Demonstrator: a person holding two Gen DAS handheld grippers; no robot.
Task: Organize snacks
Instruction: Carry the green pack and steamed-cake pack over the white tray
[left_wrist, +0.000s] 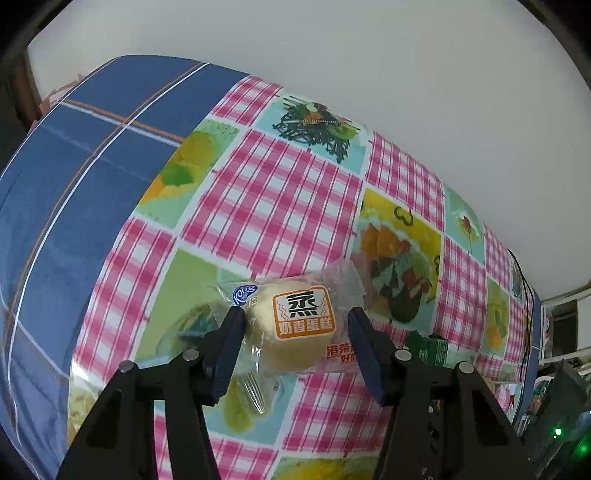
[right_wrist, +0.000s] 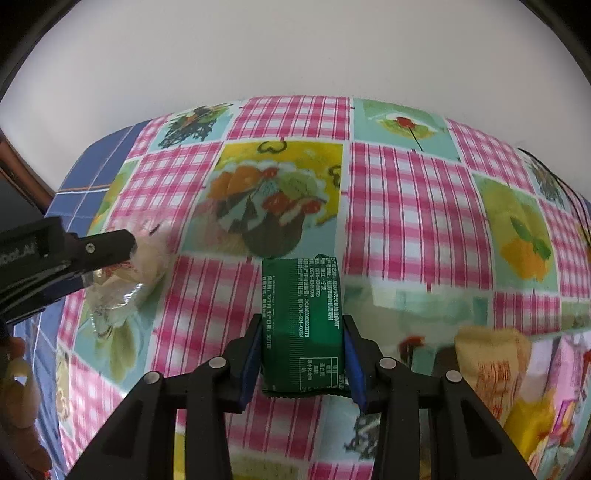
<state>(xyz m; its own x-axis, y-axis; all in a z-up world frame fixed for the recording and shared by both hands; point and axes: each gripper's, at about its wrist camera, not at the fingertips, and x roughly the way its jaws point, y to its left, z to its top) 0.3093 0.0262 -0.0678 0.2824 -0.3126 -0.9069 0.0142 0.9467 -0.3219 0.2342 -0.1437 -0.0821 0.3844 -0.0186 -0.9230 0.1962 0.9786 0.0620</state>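
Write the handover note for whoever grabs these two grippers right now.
Left gripper: open, its fingers on either side of a wrapped steamed cake; the right wrist view shows the cake off the tablecloth, so the grip may be on the wrapper. Check it before moving.
Right gripper: shut on a green snack packet, held above the cloth.
More snack packets, yellow and pink, are piled at the right edge of the right wrist view.
Done: two snacks picked up.
Left: place both; where they belong is not visible. Then sort the pile.
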